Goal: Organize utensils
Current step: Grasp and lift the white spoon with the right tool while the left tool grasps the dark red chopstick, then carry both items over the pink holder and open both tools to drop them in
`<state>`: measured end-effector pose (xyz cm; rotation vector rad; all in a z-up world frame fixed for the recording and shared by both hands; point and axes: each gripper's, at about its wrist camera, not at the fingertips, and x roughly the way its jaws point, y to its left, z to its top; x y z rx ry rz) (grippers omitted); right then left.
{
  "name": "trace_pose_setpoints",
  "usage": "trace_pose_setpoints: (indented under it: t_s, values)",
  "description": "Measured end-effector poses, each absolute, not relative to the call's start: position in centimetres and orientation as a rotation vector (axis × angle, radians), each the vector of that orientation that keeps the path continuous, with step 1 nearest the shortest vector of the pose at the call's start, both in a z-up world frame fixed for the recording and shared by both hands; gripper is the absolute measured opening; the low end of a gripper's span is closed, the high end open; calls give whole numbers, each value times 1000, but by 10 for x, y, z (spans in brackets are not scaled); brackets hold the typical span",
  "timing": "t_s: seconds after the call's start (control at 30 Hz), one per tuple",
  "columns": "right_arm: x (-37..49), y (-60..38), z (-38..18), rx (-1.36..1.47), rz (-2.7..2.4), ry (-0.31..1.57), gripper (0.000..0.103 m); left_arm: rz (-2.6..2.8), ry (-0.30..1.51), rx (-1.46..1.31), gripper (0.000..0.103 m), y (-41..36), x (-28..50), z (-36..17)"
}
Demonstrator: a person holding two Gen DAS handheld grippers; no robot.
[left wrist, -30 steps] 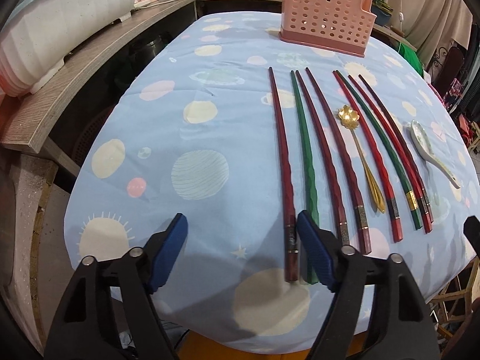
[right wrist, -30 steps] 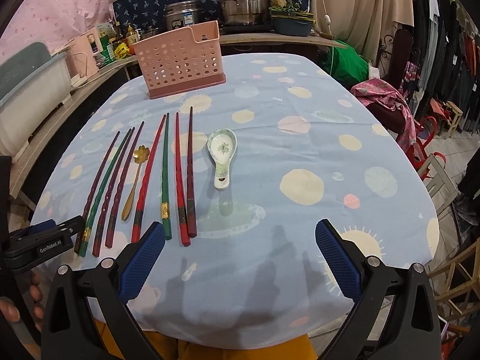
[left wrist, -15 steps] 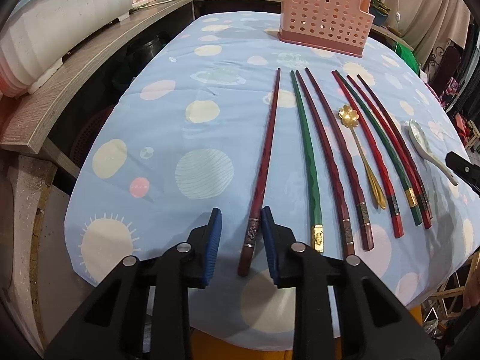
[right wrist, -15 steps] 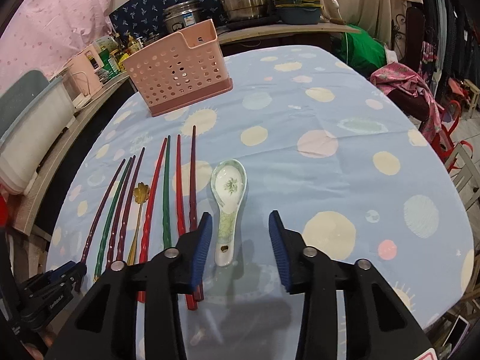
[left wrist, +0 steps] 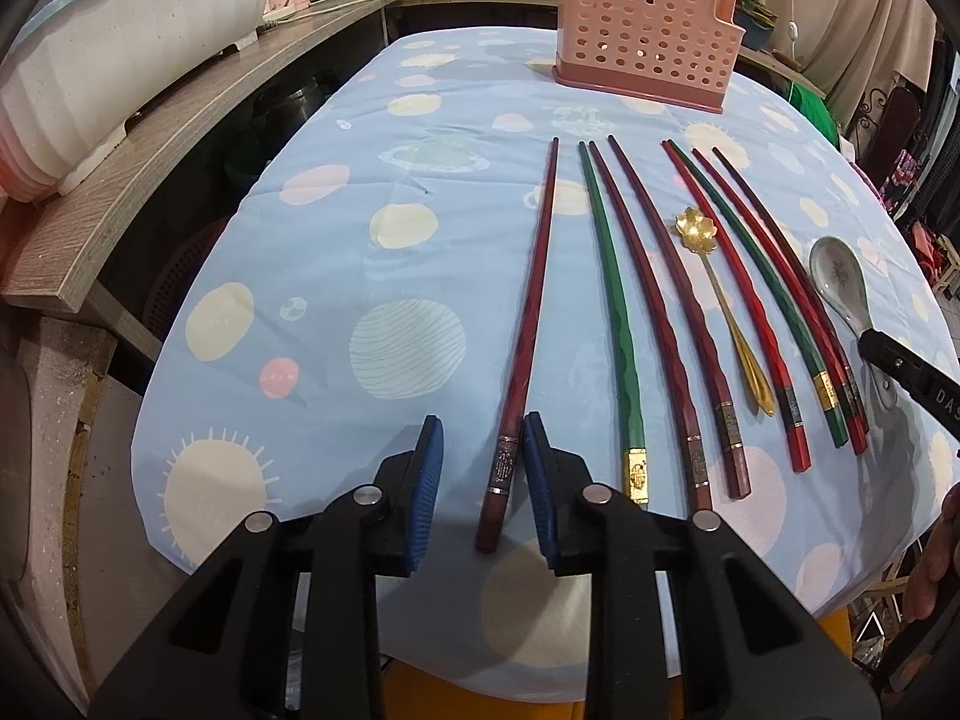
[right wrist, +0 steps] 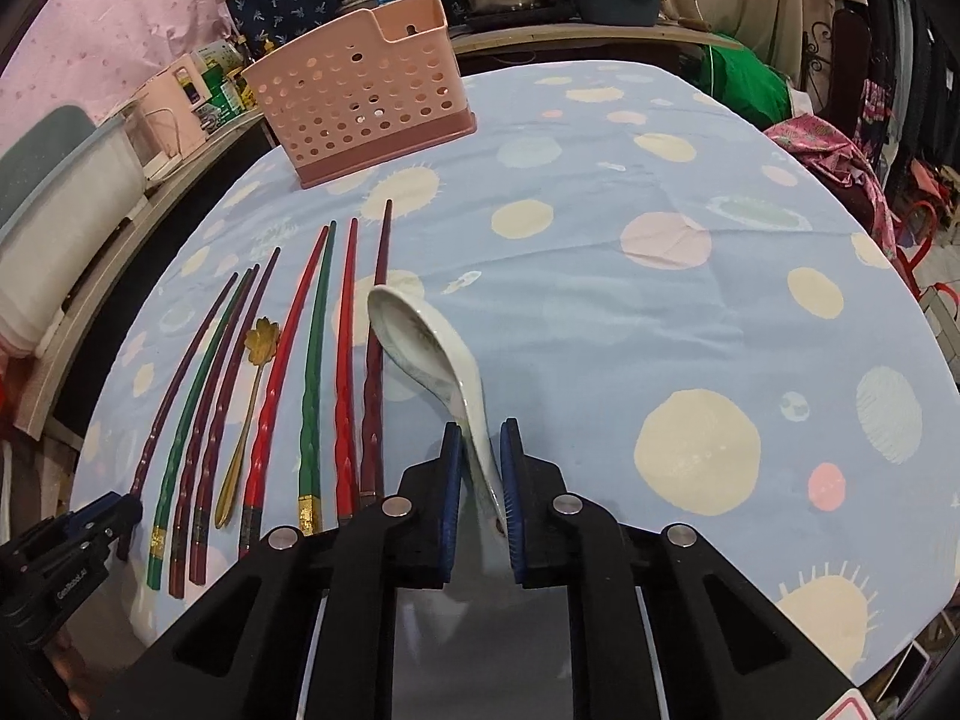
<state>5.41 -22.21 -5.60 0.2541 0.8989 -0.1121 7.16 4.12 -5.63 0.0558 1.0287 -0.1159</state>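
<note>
Chopsticks lie in a row on the desk [left wrist: 372, 138], which has a blue cloth with round spots. My left gripper [left wrist: 483, 480] is low at the near edge. Its fingers [left wrist: 429, 483] are partly apart, one on each side of the thick end of the dark red chopstick [left wrist: 528, 330]. The right finger looks close against the stick, and there is a gap on the left side. I cannot tell if the stick is pinched yet. Just beside it lie a green chopstick [left wrist: 615, 324] and more red and green ones, with a small gold spoon [left wrist: 717, 294] between them.

My right gripper [right wrist: 483, 480] has its fingers [right wrist: 451, 492] nearly together on the handle of the white spoon [right wrist: 420, 342]. The spoon is tilted, with its bowl end up and pointing away from me, above the cloth. It sits just right of the row of chopsticks.

The pink basket [right wrist: 360, 102] with holes stands upright at the far side of the desk, well apart from the chopsticks.
</note>
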Motion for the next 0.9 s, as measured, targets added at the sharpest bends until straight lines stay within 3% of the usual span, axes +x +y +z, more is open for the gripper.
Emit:
trace_pose_setpoints:
  t_s: [0.07,0.1,0.13,0.5,0.9]
  values:
    - [53,-221,-56,249,-104,902,9,-129,1032,51,19,41,72,-56]
    - [53,-221,-55,252,-103,903,8,-136,1036,47,10,41,72,-55]
    - [52,-222,-52,252,-107,898,8,-147,1044,35,9,42,73,-54]
    - [50,-233,-3,257,-112,797,7,-176,1009,-24,7,52,77,-22]
    - [90,-247,46,244,-92,686,6,-181,839,-28,7,57,128,62]
